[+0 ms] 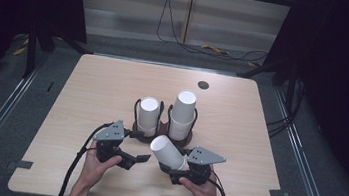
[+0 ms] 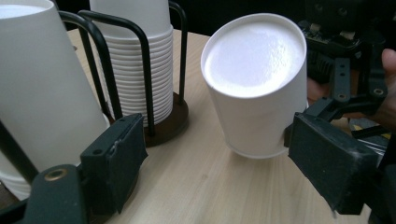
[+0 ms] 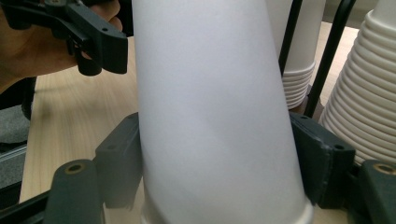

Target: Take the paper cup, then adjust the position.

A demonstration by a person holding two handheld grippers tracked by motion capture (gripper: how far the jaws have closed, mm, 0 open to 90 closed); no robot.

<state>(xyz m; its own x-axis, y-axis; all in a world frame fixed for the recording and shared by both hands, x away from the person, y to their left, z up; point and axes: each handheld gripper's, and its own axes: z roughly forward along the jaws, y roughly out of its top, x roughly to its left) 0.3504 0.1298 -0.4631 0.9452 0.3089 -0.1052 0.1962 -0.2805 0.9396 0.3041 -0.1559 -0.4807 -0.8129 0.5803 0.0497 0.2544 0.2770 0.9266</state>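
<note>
Your right gripper point(image 1: 178, 165) has its jaws pinching the white paper cup point(image 1: 167, 151), tilted above the bench point(image 1: 87, 92) before the 2 black wire cup racks point(image 1: 164, 127). Your left gripper point(image 1: 130, 159) is spread, empty. Placing remains.

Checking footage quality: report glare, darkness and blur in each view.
High view: dark surroundings, evenly lit table. Left gripper view: glare washes out the held cup bottom; near jaws soft. Right gripper view: the cup looms close, slightly blurred, shaded at its left edge.
</note>
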